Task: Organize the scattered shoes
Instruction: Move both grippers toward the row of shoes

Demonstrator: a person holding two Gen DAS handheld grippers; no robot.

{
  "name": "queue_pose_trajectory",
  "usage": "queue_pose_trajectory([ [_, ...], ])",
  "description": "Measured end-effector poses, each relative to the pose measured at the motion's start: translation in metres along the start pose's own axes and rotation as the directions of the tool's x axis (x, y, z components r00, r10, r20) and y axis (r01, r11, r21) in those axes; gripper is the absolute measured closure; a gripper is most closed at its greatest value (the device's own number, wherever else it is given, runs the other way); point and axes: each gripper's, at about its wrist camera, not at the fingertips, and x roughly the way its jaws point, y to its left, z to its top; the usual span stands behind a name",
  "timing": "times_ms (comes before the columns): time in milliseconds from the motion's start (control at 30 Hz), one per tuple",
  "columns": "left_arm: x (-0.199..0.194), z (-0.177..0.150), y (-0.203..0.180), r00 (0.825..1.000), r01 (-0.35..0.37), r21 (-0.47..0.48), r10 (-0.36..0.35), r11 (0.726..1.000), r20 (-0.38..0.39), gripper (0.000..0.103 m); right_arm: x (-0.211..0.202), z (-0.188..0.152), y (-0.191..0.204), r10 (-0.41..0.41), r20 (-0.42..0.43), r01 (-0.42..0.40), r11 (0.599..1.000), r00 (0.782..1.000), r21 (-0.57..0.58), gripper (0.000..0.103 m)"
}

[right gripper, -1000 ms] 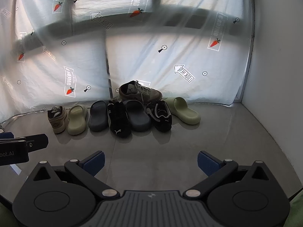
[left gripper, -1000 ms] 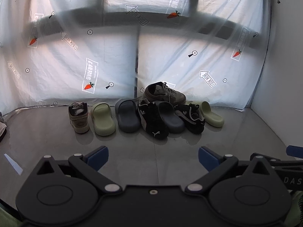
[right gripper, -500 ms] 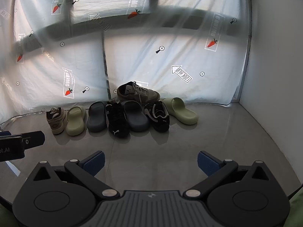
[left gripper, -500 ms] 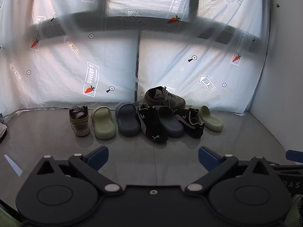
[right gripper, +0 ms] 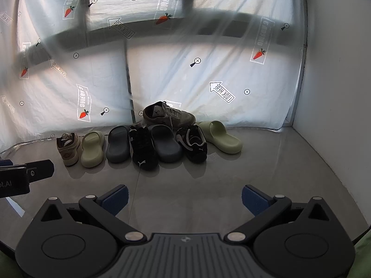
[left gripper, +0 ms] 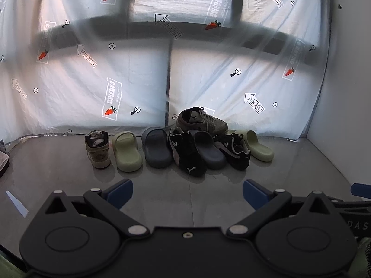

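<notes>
Shoe row slightly farther than before; "LOOK HERE" sheet behind.

grey sneaker partly hidden behind shoes, sheet print blurred

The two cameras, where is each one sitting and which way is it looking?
Left wrist: sits on the left gripper, low over the grey floor, looking forward at the shoes along the printed sheet; its open blue fingertips show, plus the right gripper's tip at the right edge.
Right wrist: sits on the right gripper, facing the same way; its open fingers show, and the left gripper pokes in at the left edge.
Both see the same shoes, including the grey sneaker stacked on the others and the two green slides.
</notes>
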Motion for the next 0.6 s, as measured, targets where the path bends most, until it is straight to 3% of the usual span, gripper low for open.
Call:
queue_pose_trajectory([
  [333,-0.002,-0.007,-0.004,1.000,0.013,0.005,-0.013,1.000,0.004,0.001,0.000,-0.003,-0.003,0.002,0.007,-0.002,1.000,1.000,-0.003,0.000],
  [600,-0.008,-0.012,0.004,0.997,0.070,0.006,-0.070,0.998,-0.028,0.002,-0.001,-0.006,0.004,0.031,0.002,-0.031,0.999,1.000,0.026,0.000],
])
